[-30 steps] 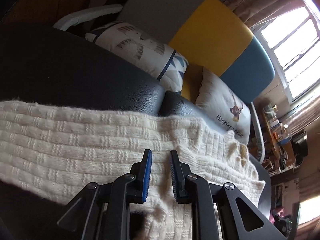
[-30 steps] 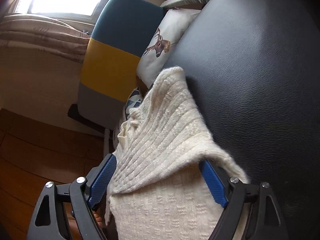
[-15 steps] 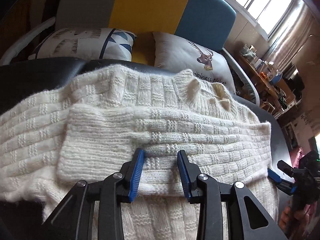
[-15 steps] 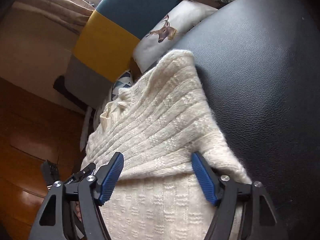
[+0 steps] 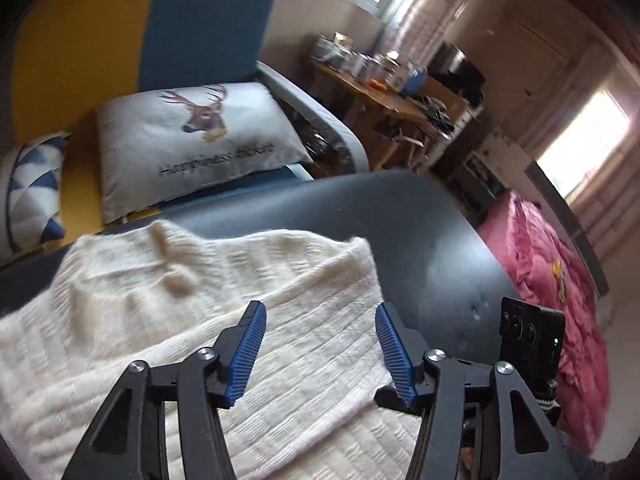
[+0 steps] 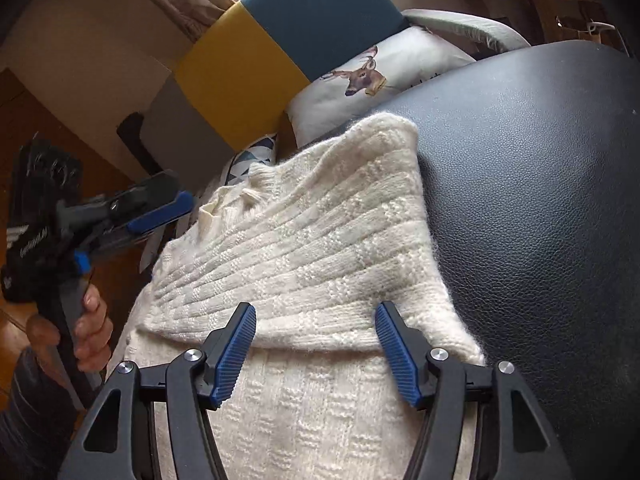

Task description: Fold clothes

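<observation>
A cream knitted sweater lies on a black leather surface. One part is folded over the body, and its folded edge runs across just ahead of my right gripper. My left gripper hovers open over the sweater's right side with nothing between its fingers. My right gripper is also open, wide over the folded edge and holding nothing. In the right wrist view the left gripper is held by a hand off the sweater's left side.
Behind the leather surface stands a sofa with a yellow and teal back, a deer cushion and a triangle-patterned cushion. A cluttered wooden table and pink bedding lie to the right. Bare leather spreads right of the sweater.
My left gripper opened from a narrow gap to wide and swung right across the sweater. My right gripper stayed open and narrowed a little. The left gripper and hand have risen into the right view.
</observation>
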`<action>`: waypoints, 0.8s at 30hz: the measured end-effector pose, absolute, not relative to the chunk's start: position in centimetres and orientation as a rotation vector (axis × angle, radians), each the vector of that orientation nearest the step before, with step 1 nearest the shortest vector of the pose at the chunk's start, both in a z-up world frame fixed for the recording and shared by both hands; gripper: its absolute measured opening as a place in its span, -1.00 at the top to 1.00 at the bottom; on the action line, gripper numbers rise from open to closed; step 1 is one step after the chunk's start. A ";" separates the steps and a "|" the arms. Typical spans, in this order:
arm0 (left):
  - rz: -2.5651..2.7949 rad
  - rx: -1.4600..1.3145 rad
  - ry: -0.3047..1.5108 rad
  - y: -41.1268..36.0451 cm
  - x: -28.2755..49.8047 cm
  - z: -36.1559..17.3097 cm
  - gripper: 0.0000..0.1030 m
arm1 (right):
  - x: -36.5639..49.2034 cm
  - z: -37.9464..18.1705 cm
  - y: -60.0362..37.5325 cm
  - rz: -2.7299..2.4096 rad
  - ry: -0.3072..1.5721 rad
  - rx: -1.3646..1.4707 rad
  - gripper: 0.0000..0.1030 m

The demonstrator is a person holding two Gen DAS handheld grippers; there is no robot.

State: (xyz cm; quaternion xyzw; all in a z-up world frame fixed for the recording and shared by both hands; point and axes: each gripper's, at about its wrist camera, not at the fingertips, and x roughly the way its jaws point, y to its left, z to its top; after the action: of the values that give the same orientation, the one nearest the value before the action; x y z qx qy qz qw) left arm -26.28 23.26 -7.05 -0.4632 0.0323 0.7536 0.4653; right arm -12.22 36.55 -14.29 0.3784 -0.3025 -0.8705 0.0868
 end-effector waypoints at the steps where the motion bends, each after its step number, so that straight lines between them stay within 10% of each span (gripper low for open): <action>1: 1.813 -1.137 0.117 24.8 -26.5 -7.2 -0.23 | -12.0 -14.5 36.5 -2.592 -0.907 1.094 -0.25; 15: 1.489 -1.219 0.437 35.3 -29.5 -11.4 -0.22 | -11.2 -15.0 37.8 -2.505 -1.059 0.966 -0.25; 19: 1.494 -1.229 0.398 35.6 -29.7 -11.8 0.86 | -11.1 -14.8 38.2 -2.507 -1.059 0.963 -0.25; 24: 1.609 -1.186 0.453 35.9 -30.0 -13.5 0.85 | -11.3 -14.4 38.1 -2.539 -1.015 0.987 -0.25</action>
State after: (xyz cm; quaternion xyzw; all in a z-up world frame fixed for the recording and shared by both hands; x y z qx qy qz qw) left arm -29.99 35.87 -13.53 -0.4944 0.1889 0.6710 0.5194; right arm -11.32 38.13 -14.38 0.3371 -0.3466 -0.8675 0.1169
